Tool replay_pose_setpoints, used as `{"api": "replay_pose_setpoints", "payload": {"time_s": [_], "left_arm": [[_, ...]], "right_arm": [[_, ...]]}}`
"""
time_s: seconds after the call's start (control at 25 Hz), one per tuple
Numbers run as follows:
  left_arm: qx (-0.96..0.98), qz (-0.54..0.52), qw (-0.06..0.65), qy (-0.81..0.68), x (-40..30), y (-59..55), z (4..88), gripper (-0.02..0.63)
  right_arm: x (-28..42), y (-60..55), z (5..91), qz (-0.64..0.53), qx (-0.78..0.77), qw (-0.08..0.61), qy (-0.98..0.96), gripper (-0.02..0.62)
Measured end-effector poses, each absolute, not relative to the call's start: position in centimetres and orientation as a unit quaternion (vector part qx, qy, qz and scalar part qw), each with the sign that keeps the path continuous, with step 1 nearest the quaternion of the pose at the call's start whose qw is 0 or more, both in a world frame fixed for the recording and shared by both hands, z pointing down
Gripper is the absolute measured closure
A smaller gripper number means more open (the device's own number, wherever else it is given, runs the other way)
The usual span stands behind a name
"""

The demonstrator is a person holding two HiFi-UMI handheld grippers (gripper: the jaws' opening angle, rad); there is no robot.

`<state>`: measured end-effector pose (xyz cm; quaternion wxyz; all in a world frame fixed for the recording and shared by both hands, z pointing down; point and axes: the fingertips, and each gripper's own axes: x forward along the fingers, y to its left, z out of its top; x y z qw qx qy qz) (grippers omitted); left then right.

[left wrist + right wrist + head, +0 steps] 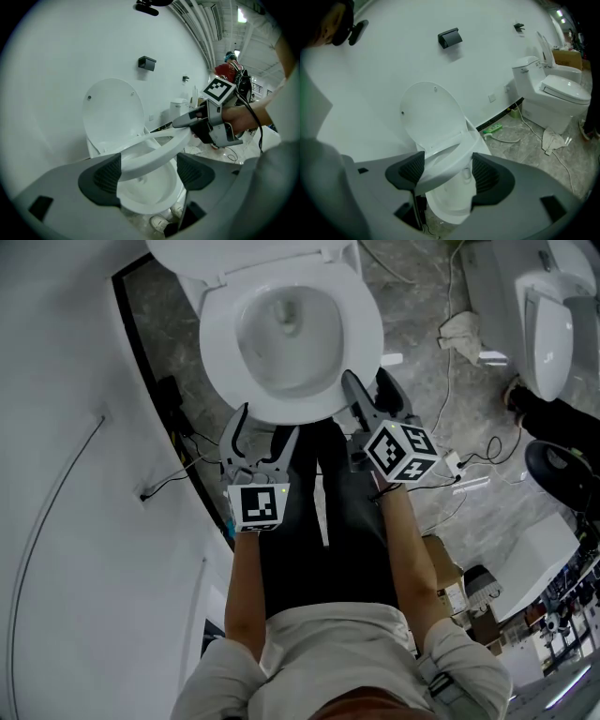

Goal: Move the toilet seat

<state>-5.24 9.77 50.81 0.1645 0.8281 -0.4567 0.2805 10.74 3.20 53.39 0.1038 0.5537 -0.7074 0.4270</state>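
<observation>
A white toilet stands against the wall, its lid [112, 112] upright. The toilet seat [154, 154] is tilted up off the bowl [281, 329]. My right gripper [187, 124] is shut on the seat's front right rim, one finger above it and one below; in the right gripper view the seat [445, 159] fills the gap between the pads of the right gripper [443, 171]. My left gripper [265, 427] is open at the seat's front left edge. The seat crosses between the spread pads of the left gripper [147, 173], and I cannot see it pinched.
The curved white wall [75, 427] is close on the left, with cables along its base. A second toilet [555, 89] stands to the right, with a crumpled cloth [553, 138] and cords on the floor beside it. My shoes [161, 222] are under the bowl's front.
</observation>
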Motion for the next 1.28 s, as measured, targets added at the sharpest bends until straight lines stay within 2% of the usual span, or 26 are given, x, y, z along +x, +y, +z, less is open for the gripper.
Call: {"api": "replay_pose_setpoints", "payload": {"time_s": [0.32,0.72,1.28], "left_arm": [[0.827,0.276,0.168,-0.460,-5.3,9.4,50.4,0.215],[0.826,0.265,0.167,-0.468,-5.4,8.8,49.5,0.215],[0.825,0.242,0.169,-0.482,-5.9,7.4,47.7,0.214]], "right_arm": [[10.8,3.4,52.4,0.424,0.548,0.091,-0.715,0.263],[9.2,5.5,49.1,0.368,0.495,0.111,-0.779,0.314],[6.6,7.0,46.5,0.217,0.405,0.207,-0.864,0.305]]}}
